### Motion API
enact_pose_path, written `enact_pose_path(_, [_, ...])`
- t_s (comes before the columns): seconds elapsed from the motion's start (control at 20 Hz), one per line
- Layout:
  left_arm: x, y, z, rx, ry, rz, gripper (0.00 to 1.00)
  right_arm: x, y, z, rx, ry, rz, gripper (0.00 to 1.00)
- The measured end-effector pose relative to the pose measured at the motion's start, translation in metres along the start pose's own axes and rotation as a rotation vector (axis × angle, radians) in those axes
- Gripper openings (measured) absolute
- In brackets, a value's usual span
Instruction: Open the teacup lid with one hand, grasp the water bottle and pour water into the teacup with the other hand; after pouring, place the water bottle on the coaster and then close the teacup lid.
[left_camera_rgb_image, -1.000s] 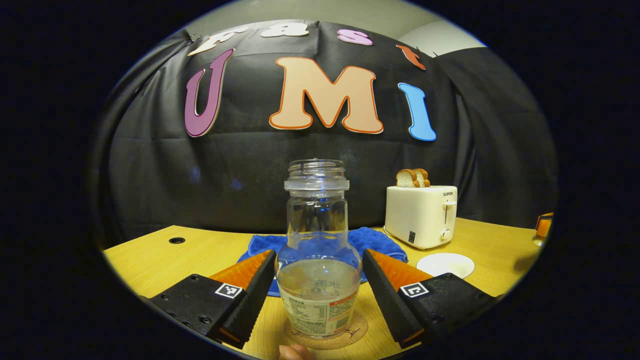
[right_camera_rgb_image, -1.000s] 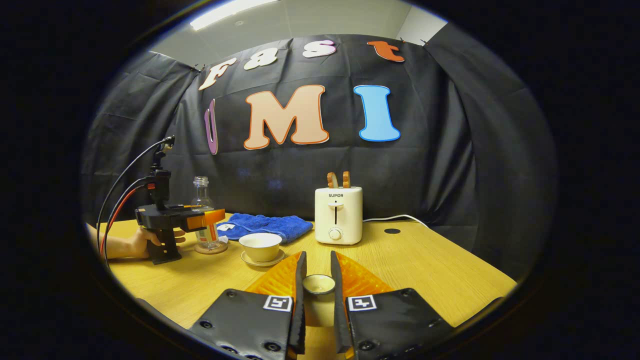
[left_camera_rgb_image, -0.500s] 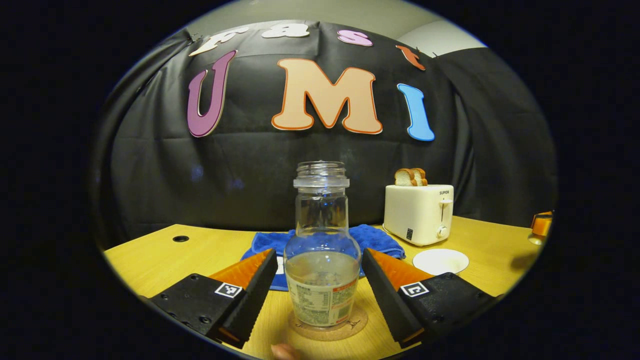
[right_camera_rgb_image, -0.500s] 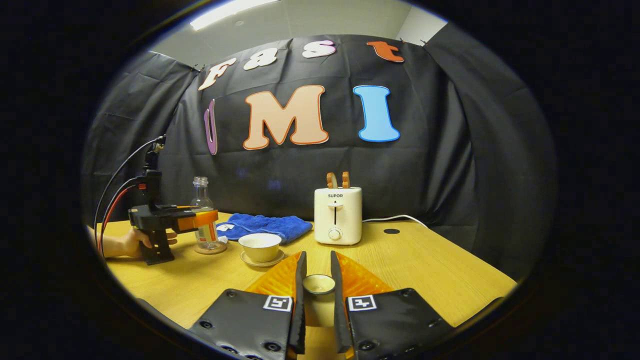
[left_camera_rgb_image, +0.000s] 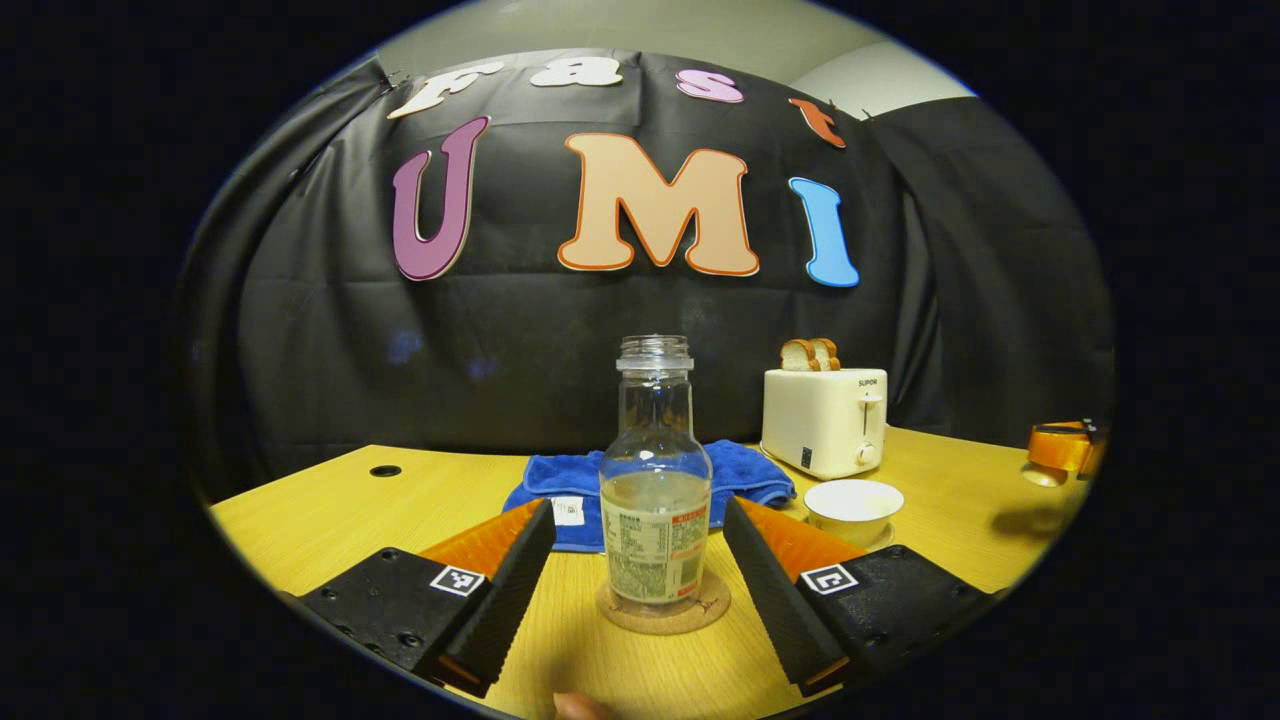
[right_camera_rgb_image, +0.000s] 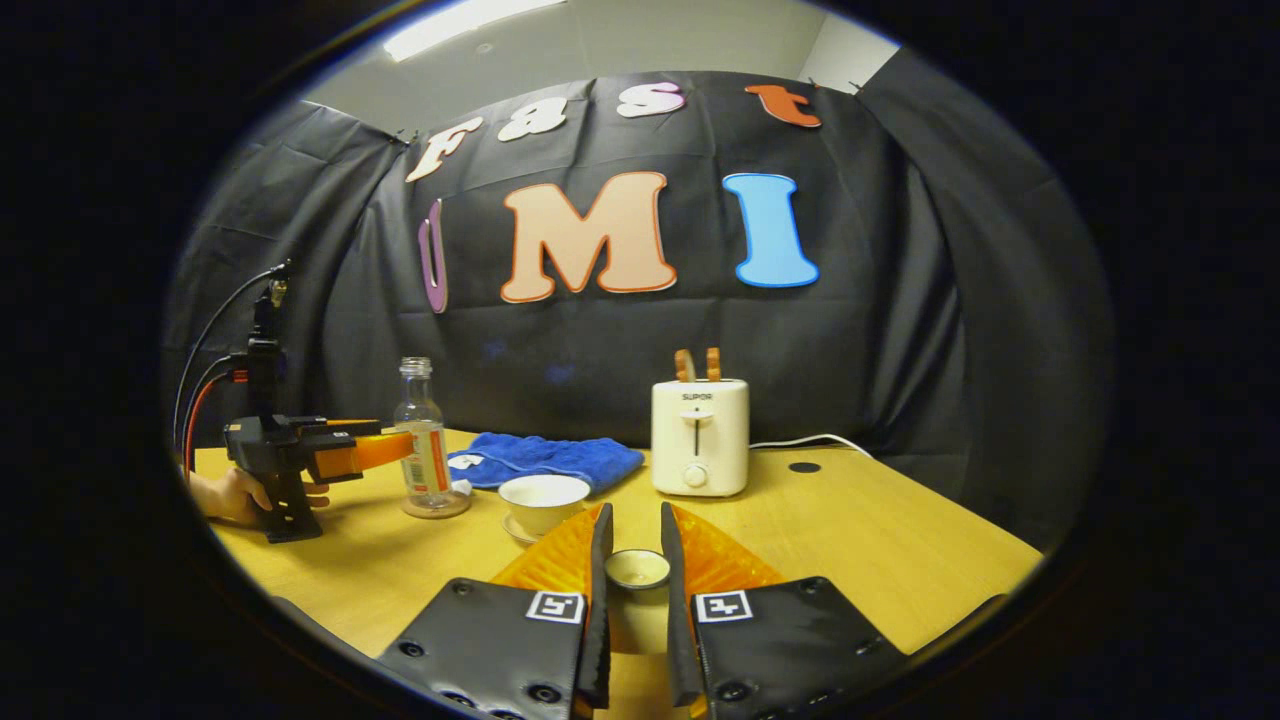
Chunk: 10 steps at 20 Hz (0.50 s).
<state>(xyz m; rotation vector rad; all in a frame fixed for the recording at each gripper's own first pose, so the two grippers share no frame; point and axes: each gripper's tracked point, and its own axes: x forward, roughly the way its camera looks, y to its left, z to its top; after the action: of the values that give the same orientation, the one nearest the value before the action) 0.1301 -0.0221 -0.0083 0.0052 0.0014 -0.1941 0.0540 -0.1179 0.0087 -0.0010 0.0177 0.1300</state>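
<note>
toaster (left_camera_rgb_image: 823, 421): "supor" on front (bottle (left_camera_rgb_image: 655, 500) label too small to read). bottle: upright on coaster (left_camera_rgb_image: 664, 612), uncapped, between the spread fingers of left gripper (left_camera_rgb_image: 640, 535), untouched. right gripper (right_camera_rgb_image: 633, 560): clamped on lid (right_camera_rgb_image: 637, 569). cup (right_camera_rgb_image: 543, 501): uncovered, beside bottle. table (right_camera_rgb_image: 850, 540): yellow wood; blue towel (right_camera_rgb_image: 545, 459) behind.
</note>
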Motion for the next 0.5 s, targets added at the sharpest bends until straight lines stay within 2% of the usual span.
enact_pose_path(0.2, [-0.033, 0.007, 0.001, -0.001, 0.001, 0.01, 0.98, 0.038, 0.03, -0.006, 0.065, 0.024, 0.055, 0.26])
enact_pose_path(0.5, [-0.076, 0.023, 0.003, 0.001, 0.001, 0.055, 0.98, 0.098, 0.076, 0.008, 0.026, 0.028, 0.084, 0.26])
